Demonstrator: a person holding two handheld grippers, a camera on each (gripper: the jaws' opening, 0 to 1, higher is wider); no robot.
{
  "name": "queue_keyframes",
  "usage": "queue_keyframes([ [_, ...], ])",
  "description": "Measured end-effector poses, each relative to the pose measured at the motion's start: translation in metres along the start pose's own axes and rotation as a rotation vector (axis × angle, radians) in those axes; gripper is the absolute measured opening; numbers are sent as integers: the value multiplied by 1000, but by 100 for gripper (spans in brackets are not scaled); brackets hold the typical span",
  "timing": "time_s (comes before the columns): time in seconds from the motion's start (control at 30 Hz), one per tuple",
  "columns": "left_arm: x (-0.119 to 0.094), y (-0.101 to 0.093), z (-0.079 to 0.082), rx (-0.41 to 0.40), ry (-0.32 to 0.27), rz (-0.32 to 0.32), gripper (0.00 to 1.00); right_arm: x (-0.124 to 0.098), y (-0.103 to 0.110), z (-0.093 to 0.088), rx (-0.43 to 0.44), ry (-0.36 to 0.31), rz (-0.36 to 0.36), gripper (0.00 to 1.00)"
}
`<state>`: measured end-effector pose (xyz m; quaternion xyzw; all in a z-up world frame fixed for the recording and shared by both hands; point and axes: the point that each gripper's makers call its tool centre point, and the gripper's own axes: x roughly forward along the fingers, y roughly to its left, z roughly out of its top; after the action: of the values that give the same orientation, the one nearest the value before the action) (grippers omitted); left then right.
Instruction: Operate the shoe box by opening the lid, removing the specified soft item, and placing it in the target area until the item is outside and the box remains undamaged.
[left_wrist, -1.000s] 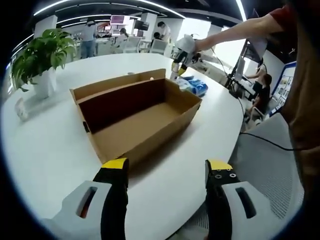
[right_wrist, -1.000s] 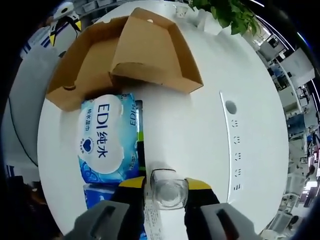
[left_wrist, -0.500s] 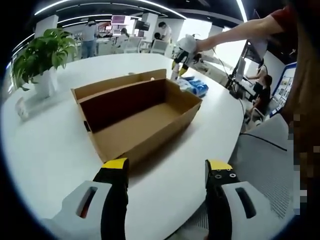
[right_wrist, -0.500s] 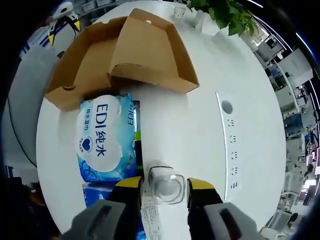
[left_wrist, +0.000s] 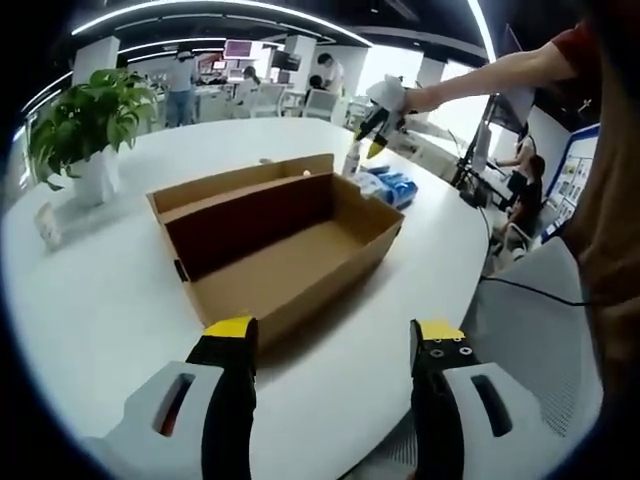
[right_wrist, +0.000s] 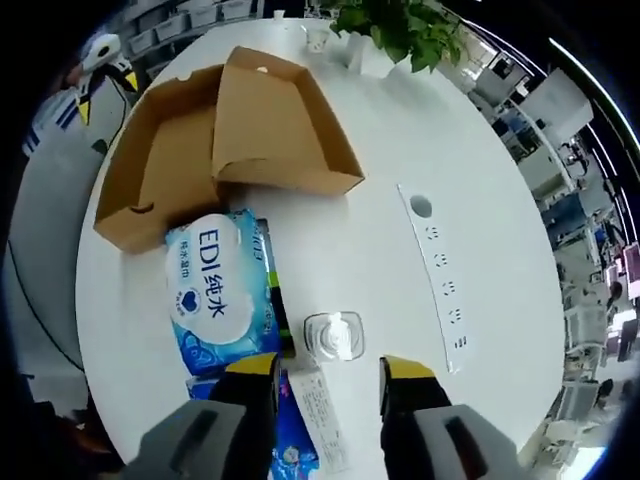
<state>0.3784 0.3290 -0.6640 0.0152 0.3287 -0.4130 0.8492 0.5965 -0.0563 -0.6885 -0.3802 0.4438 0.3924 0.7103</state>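
The blue wet-wipes pack (right_wrist: 218, 292) lies flat on the white table (right_wrist: 380, 130), just beside the open shoe box (right_wrist: 215, 140) and fully outside it, so you appear to have delivered the soft item, and the box looks sound. Your right gripper (right_wrist: 325, 368) hangs over the pack, jaws apart and empty, above a clear plastic cup (right_wrist: 333, 335); a second ago the cup sat between those jaws, so you have released it and lifted. Your left gripper (left_wrist: 335, 330) idles wide open, empty, facing the box's near wall, much as before.

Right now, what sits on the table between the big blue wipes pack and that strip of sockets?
In the right gripper view, a small clear glass stands on the white table between the wipes pack and the socket strip.
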Motion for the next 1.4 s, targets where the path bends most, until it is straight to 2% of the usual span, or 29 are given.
queue_keyframes([
  [0.17, -2, 1, 3, -8, -17, 8, 62, -11, 5, -7, 53, -17, -31, 37],
  [0.2, -3, 0, 3, -10, -21, 8, 62, -14, 5, -4, 92, -48, -45, 37],
  [0.37, -5, -1, 6, -10, -29, 9, 62, -19, 16, -11, 102, -51, -55, 38],
  [0.47, -6, -1, 8, -11, -35, 14, 62, -23, 21, -9, 154, -85, -73, 38],
  [0.5, -6, 0, 8, -14, -39, 19, 62, -25, 21, -5, 176, -115, -110, 38],
  [0.6, -8, 3, 12, -39, -61, 34, 62, -24, 30, -4, 170, -119, -124, 38],
  [0.77, -13, 5, 14, -30, -60, 42, 61, -24, 47, 1, 184, -142, -145, 39],
  [0.9, -19, 11, 15, -42, -71, 66, 61, -27, 53, 3, 228, -174, -169, 41],
  [1.0, -21, 17, 14, -59, -74, 90, 61, -31, 58, 7, 298, -223, -182, 44],
  [1.07, -23, 23, 12, -60, -71, 130, 60, -35, 62, 11, 329, -256, -190, 44],
  [1.2, -22, 27, 8, -86, -73, 148, 61, -38, 68, 15, 377, -303, -200, 44],
  [1.4, -19, 32, 7, -99, -69, 181, 62, -34, 85, 11, 373, -312, -202, 45],
])
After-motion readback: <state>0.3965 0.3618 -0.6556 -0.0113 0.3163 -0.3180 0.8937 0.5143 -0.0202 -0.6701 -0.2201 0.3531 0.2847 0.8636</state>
